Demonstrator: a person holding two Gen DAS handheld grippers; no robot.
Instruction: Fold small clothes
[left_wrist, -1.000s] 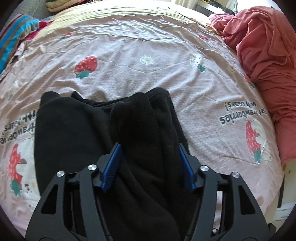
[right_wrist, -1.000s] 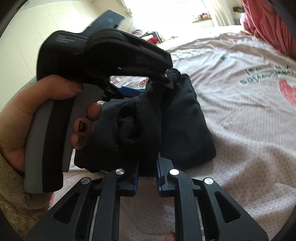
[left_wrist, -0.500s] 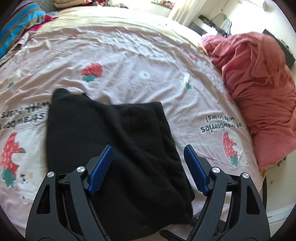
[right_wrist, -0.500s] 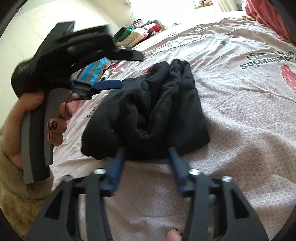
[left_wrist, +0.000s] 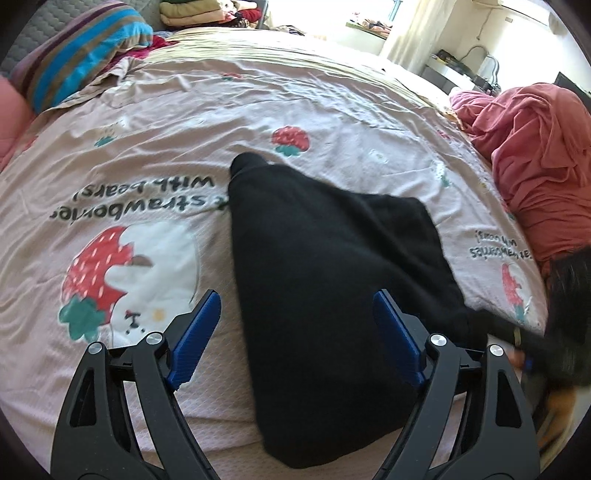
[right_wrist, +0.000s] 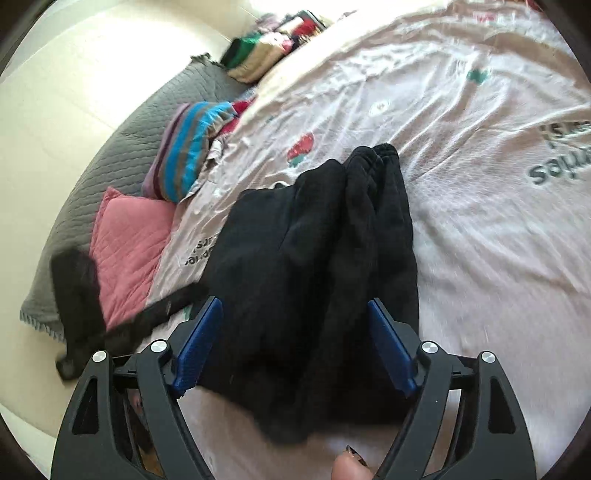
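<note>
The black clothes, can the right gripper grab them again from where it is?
Probably yes. The right gripper is open, its jaws just widened, and the black clothes lie right in front on the bed with nothing in the way.

Your left gripper (left_wrist: 295, 332) had just been opening, jaws wide, pads clear; black garment (left_wrist: 332, 280) lay flat on the strawberry bedspread (left_wrist: 184, 122) | red bedding (left_wrist: 543, 170) heaped right

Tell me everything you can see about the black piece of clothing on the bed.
The black garment is a soft, fleecy-looking piece, folded over itself into a thick, roughly rectangular bundle with rumpled ridges and a gathered end at its far edge. It lies flat on the strawberry-print bedspread. Neither tongs grips it: the left tongs and right tongs have just been opening and stand wide, pads clear of the cloth.
</note>
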